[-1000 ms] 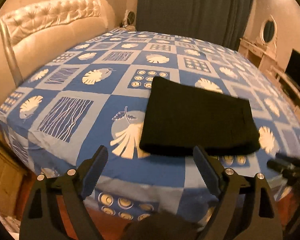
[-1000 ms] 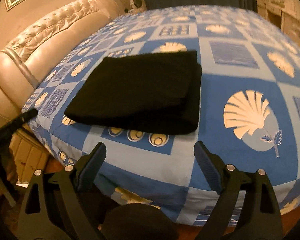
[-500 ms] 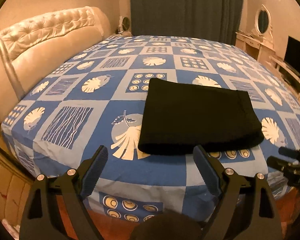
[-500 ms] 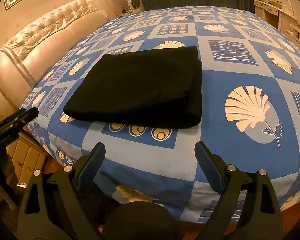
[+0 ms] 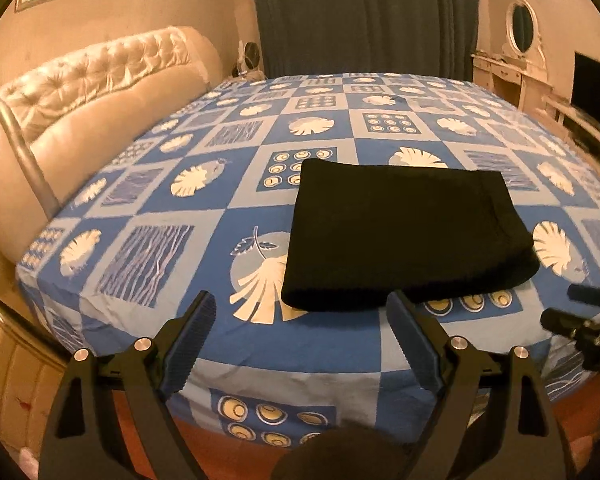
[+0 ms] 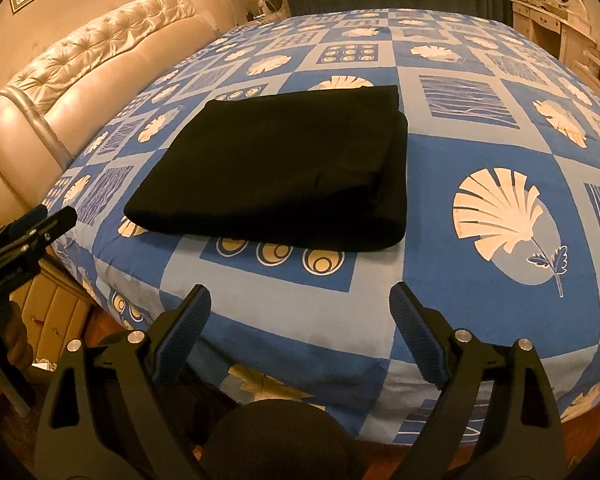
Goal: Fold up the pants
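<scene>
Pulled both grippers back over the last second: left gripper (image 5: 300,312) and right gripper (image 6: 300,304), fingers wide, empty. Pants (image 6: 284,168) folded on bed (image 6: 480,288); task looks finished.

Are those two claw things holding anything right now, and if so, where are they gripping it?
Nothing is held. The left gripper and the right gripper are both open, short of the folded pants lying on the bed.

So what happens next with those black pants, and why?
Probably nothing more than pulling both grippers away. The black pants already lie in a compact folded rectangle on the bed, and the left gripper and right gripper are open, empty and short of the cloth.
</scene>
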Action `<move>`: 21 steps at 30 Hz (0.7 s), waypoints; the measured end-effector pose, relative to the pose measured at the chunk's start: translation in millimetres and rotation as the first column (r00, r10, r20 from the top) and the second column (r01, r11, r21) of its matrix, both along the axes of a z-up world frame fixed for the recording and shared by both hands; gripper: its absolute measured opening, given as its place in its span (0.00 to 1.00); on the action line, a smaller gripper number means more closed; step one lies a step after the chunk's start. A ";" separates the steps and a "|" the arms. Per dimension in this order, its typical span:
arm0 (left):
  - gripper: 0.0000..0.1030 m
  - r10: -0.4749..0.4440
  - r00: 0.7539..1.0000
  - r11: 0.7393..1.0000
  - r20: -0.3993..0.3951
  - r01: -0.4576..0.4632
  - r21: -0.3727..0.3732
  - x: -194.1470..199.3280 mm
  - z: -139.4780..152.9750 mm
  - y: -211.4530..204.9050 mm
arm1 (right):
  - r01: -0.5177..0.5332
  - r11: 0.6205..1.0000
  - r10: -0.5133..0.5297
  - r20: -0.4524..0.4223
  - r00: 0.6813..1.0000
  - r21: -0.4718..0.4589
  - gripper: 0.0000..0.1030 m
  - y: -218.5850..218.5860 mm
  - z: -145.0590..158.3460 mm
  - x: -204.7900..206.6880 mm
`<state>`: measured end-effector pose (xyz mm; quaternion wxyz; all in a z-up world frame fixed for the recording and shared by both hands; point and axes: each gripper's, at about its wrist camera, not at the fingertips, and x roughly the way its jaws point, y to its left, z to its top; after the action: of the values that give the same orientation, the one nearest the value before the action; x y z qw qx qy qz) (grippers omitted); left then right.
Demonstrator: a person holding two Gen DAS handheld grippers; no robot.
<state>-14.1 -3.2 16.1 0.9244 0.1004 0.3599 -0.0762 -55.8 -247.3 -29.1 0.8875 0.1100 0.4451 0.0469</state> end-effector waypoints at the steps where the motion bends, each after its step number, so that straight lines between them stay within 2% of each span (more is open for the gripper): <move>1: 0.83 -0.008 1.000 1.000 0.003 0.008 0.005 -1.1 0.1 -1.9 | 0.001 1.000 -0.001 0.001 1.000 -0.001 0.88 -0.2 0.5 0.0; 14: 0.83 -0.055 0.998 0.999 0.005 0.055 0.001 -5.8 0.5 -11.0 | 0.008 1.000 -0.008 -0.002 1.000 -0.002 0.88 -6.2 1.2 2.2; 21: 0.83 -0.049 0.999 0.998 -0.014 0.048 -0.029 -4.9 -0.3 -9.4 | 0.008 1.000 -0.008 -0.006 1.000 -0.003 0.88 -7.0 -0.2 2.7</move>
<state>-19.0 -12.6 15.8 0.9210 0.0954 0.3631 -0.1045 -53.1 -254.3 -29.3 0.8865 0.1104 0.4473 0.0424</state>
